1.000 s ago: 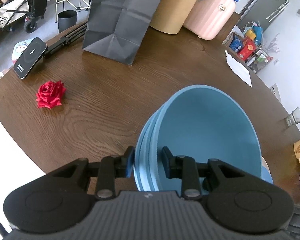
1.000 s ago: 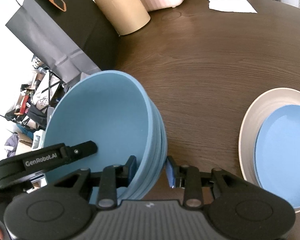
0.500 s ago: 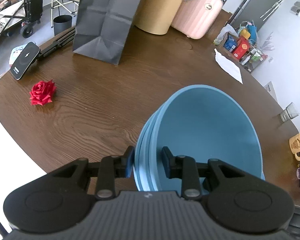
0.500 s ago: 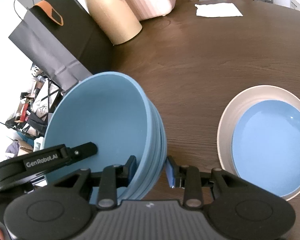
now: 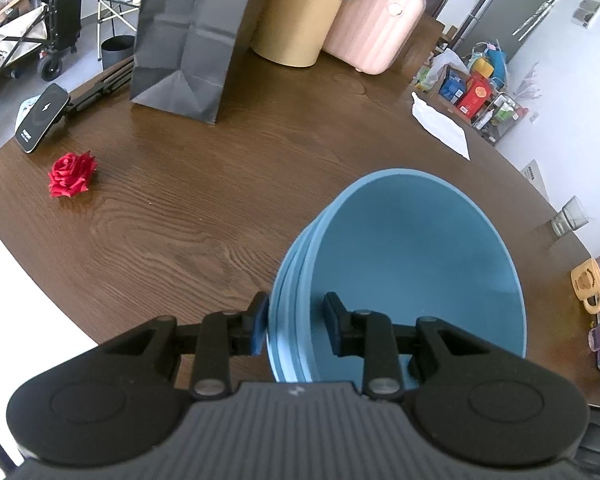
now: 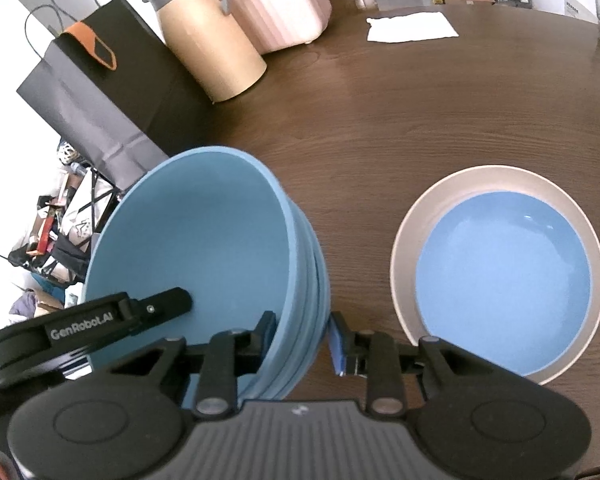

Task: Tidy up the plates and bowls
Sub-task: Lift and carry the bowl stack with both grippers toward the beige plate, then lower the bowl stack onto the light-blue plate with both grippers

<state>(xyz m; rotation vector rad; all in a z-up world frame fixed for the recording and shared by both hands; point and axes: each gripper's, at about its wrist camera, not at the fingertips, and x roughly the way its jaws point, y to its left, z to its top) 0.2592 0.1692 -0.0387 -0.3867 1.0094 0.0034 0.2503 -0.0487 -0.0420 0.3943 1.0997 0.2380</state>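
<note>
A stack of blue bowls (image 5: 412, 264) is held up above the brown table by both grippers. My left gripper (image 5: 296, 326) is shut on the stack's rim at one side. My right gripper (image 6: 304, 336) is shut on the rim of the same stack (image 6: 196, 240) at the other side, and the left gripper's finger (image 6: 156, 308) shows inside the bowl there. A blue plate (image 6: 504, 280) lies on a larger beige plate (image 6: 412, 232) on the table, to the right of the bowls in the right wrist view.
A black paper bag (image 5: 184, 32), a tan thermos jug (image 6: 208, 44) and a pink case (image 5: 372, 24) stand at the table's far side. A red rose (image 5: 72, 174), a phone (image 5: 42, 116), a white napkin (image 6: 412, 28) and a glass (image 5: 568, 220) lie around the table (image 5: 204, 208).
Both grippers have lifted the bowl stack higher and pulled back; the table looks farther away. The plates have come fully into the right wrist view.
</note>
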